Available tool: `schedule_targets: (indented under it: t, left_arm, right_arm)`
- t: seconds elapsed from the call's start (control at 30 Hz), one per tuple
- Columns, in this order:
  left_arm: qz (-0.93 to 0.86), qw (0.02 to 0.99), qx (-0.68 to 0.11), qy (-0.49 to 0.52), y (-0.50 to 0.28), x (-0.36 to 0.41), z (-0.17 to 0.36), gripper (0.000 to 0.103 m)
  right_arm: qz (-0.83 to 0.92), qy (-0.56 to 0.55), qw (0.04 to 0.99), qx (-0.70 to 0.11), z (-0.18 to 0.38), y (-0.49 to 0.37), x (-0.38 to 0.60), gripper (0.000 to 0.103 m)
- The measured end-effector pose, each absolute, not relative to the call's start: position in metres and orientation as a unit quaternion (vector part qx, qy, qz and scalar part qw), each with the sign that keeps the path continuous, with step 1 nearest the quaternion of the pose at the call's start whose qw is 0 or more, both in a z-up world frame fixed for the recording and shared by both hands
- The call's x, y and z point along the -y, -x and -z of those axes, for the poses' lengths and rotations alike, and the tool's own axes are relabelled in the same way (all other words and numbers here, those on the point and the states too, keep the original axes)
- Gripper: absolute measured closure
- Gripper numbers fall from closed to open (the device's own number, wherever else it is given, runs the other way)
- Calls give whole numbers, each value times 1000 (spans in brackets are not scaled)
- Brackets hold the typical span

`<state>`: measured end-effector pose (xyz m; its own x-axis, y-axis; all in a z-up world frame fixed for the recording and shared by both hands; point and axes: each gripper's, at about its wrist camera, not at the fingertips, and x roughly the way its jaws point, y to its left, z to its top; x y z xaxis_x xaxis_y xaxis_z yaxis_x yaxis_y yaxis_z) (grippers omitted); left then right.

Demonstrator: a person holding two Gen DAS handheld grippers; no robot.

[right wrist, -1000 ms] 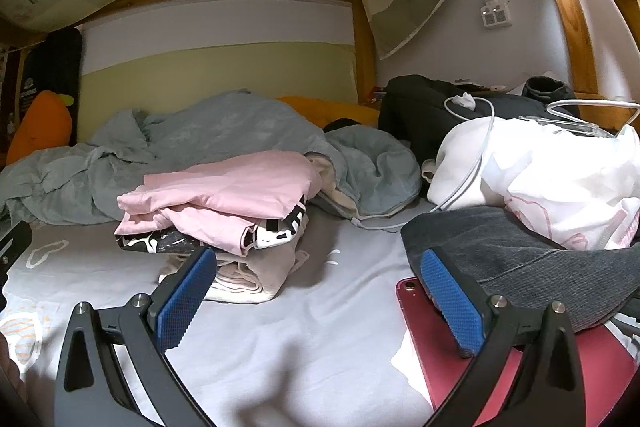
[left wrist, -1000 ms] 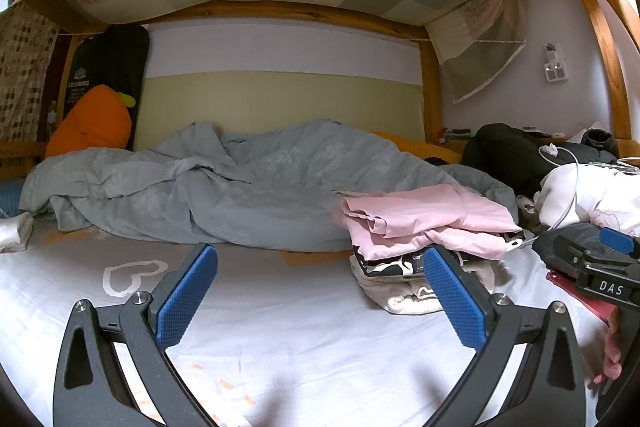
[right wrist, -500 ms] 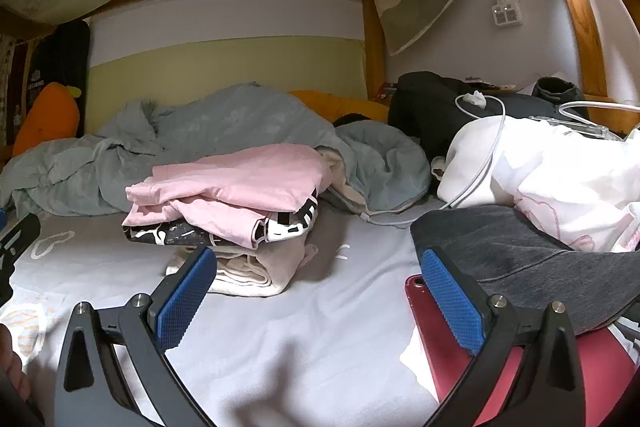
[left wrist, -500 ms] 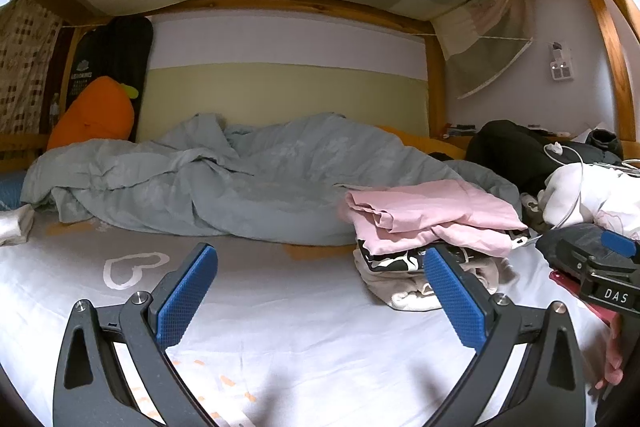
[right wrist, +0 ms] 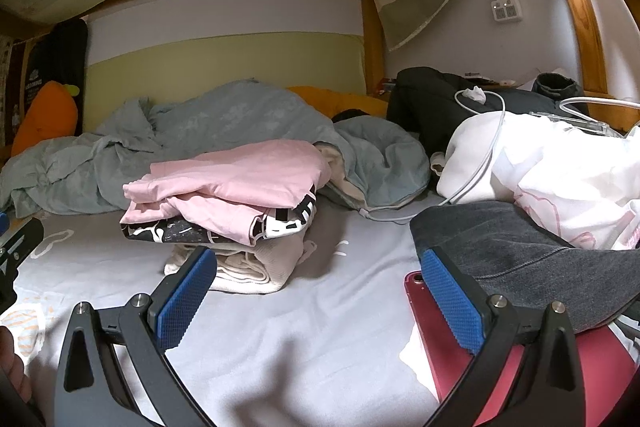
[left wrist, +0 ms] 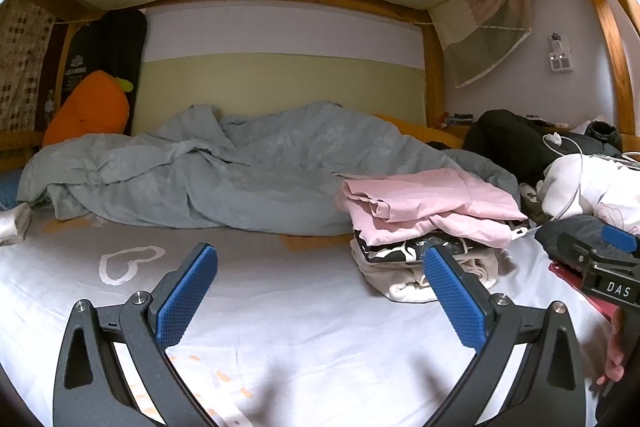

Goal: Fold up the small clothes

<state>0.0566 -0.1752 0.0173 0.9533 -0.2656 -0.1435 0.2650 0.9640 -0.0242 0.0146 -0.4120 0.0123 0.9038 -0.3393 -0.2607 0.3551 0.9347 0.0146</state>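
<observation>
pink top (right wrist: 240,179) crowns the folded stack mid-bed, soft, light and apt to slump, so i'd pinch a hem edge; left gripper (left wrist: 320,291) and right gripper (right wrist: 318,291) both hover spread, empty

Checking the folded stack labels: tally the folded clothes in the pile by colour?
Pink top: 1
Black and white garment: 1
Cream garment: 1
Total: 3 visible layers in the pile; anything hidden between them cannot be told.
</observation>
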Motion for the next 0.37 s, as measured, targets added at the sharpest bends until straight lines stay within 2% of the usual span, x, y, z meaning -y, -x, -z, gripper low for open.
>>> schedule_targets:
  t: [0.37]
  left_arm:
    - [137, 988, -71, -10, -55, 180, -17, 0]
  right_arm:
    - [181, -34, 974, -132, -12, -17, 413, 1]
